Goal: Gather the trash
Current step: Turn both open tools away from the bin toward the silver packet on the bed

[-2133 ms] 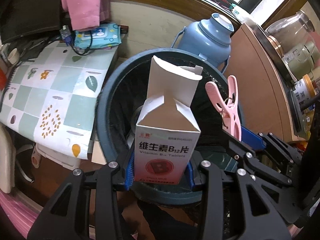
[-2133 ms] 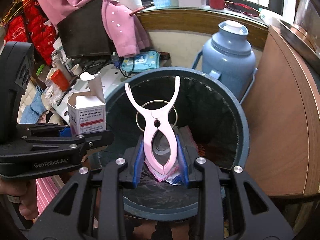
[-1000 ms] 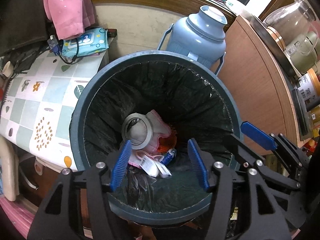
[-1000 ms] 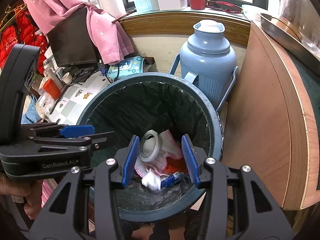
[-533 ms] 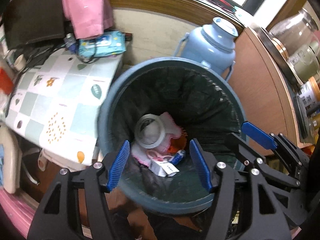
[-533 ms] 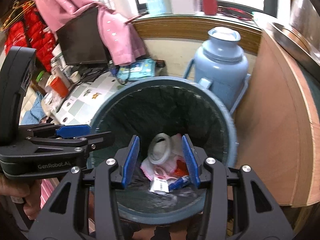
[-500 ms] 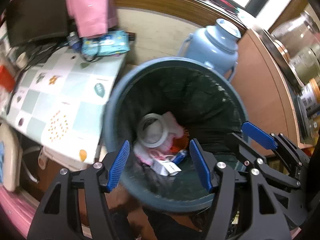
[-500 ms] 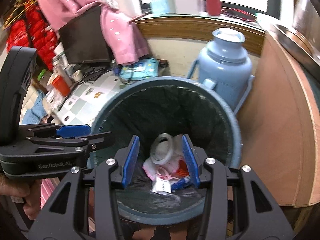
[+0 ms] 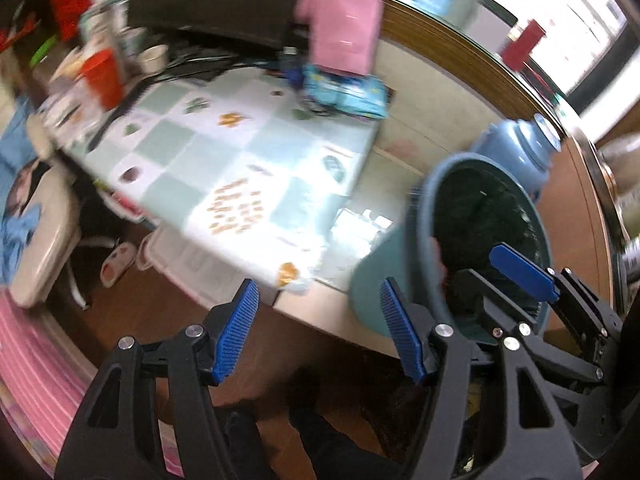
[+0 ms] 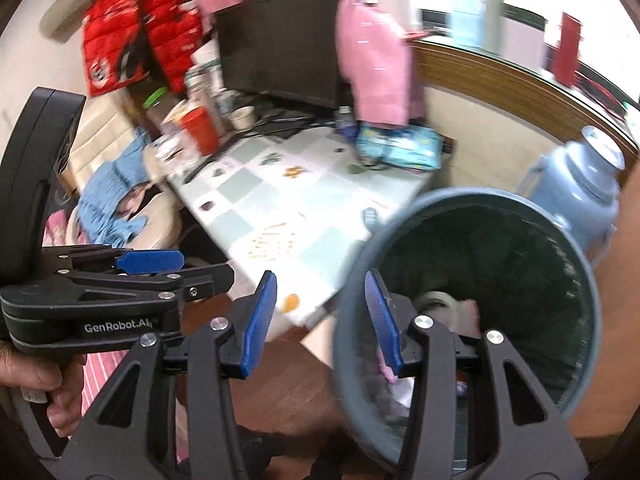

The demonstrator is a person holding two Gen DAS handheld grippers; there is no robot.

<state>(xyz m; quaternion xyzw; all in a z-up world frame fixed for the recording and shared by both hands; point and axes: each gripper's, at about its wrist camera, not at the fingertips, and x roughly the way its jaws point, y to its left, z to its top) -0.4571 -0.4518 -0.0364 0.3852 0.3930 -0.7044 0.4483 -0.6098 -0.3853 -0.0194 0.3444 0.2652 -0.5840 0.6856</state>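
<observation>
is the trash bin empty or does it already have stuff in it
Not empty. In the right wrist view the trash bin holds a roll of tape and pink scraps at the bottom of its black liner; blur hides the rest.

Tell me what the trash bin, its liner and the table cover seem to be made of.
Trash bin: likely moulded plastic, matte grey-blue, with a smooth rolled rim. Liner: thin black plastic film, judging by its fine creases and dull sheen. Table cover: probably wipeable vinyl or oilcloth, smooth and slightly glossy with a printed checked leaf pattern; motion blur leaves this uncertain.
</observation>
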